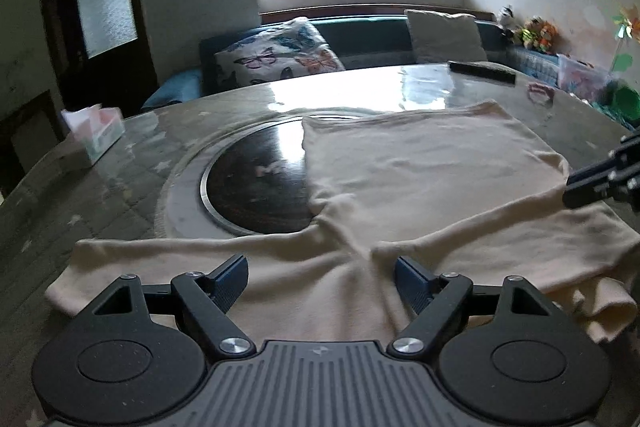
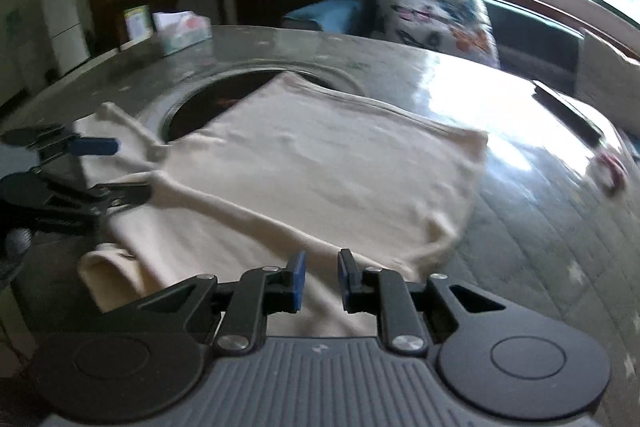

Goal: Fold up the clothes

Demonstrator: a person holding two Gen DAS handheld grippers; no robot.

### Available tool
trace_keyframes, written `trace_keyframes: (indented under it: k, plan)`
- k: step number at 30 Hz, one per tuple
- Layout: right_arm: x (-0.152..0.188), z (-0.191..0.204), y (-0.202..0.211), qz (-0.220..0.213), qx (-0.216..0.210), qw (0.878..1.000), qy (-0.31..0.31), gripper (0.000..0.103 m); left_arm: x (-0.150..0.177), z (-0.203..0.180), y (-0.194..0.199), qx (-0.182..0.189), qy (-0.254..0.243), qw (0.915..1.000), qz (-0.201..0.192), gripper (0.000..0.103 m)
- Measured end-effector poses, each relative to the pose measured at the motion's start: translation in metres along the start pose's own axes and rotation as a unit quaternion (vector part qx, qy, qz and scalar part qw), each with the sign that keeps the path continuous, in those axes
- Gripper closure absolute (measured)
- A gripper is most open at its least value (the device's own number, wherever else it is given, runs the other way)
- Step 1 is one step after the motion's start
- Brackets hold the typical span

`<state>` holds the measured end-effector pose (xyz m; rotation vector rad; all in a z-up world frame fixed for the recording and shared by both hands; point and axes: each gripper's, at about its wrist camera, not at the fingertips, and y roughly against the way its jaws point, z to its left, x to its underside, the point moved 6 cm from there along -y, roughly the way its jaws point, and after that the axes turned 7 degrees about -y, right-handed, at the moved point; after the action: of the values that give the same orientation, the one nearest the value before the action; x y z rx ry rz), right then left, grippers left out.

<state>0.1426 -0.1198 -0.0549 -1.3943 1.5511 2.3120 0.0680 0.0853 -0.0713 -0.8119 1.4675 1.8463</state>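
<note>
Because the cream garment [image 1: 420, 179] lay spread across the round table [image 1: 120, 163], partly over the dark inset disc [image 1: 260, 179] at its centre, both tools had been brought in low from the near edge. One sleeve ran leftward along that edge, and another lay angled across the body, which I took for a fold already begun.

As seen from its own camera, the left gripper [image 1: 320, 277] hovered over the near part of the cloth with its jaws spread wide and nothing between them. From the right camera, the right gripper [image 2: 321, 277] had its blue pads [image 2: 297, 277] set only a narrow gap apart above the near hem; I saw no cloth between them, so I judged it empty.

A rolled cuff drooped over the table's near rim, close to slipping off. Toward the window the tabletop offered bare, shiny room beyond the shirt's far hem. A tissue box [image 1: 96, 133] stood well off to the left, and a dark remote [image 1: 482, 70] lay far back, neither crowding the cloth.
</note>
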Motion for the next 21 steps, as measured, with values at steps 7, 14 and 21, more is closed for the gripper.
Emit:
trace_keyframes:
  k: [7, 14, 21]
  plan:
    - [-0.010, 0.062, -0.025, 0.010, -0.050, 0.997, 0.064, 0.086, 0.008, 0.059, 0.007, -0.064, 0.057, 0.9963, 0.004, 0.020]
    - [-0.005, 0.117, -0.042, 0.022, -0.087, 0.987, 0.132, 0.086, 0.025, 0.119, 0.008, -0.130, 0.112, 0.9848, 0.025, 0.022]
    - [-0.002, 0.135, -0.046, 0.019, -0.081, 0.982, 0.171, 0.086, 0.039, 0.159, 0.007, -0.161, 0.170, 0.9713, 0.039, 0.026]
